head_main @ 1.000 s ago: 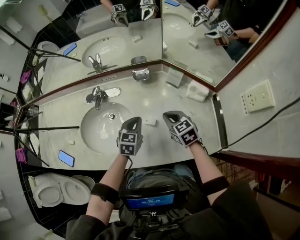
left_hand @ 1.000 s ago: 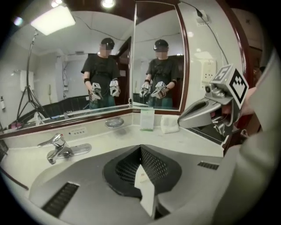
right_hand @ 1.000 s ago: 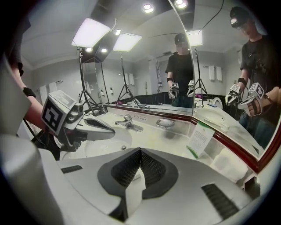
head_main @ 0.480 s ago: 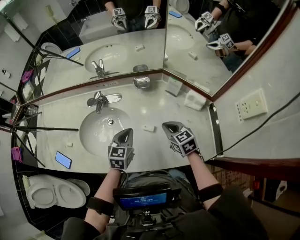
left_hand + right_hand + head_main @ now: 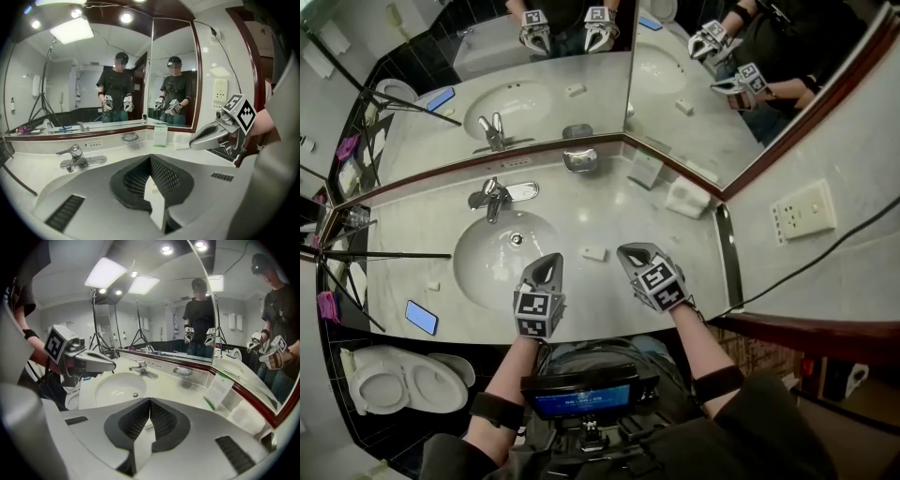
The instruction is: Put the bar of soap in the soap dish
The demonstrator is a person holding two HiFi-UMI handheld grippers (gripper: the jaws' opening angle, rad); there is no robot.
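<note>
The left hand-held gripper (image 5: 552,262) has its jaws pressed together on nothing, and the right hand-held gripper (image 5: 624,249) is closed and empty in the same way. Both hover low over the front of the surface (image 5: 628,211), tips pointing toward the mirror. The bar of soap (image 5: 593,253) lies flat on the surface in the gap between the two tips and touches neither. The right tip looks a shade nearer, and the left tip sits just beside the rim of the sink basin (image 5: 492,258).

The bar's long axis runs side to side, roughly along the front edge of the surface, so its short sides face the two tips. A grasp across its narrow width would call for jaws that first open and then come in from above or from the front.

The soap dish (image 5: 580,160) stands well apart at the back, against the foot of the mirror — almost straight beyond the soap and empty as far as I can see.
</note>
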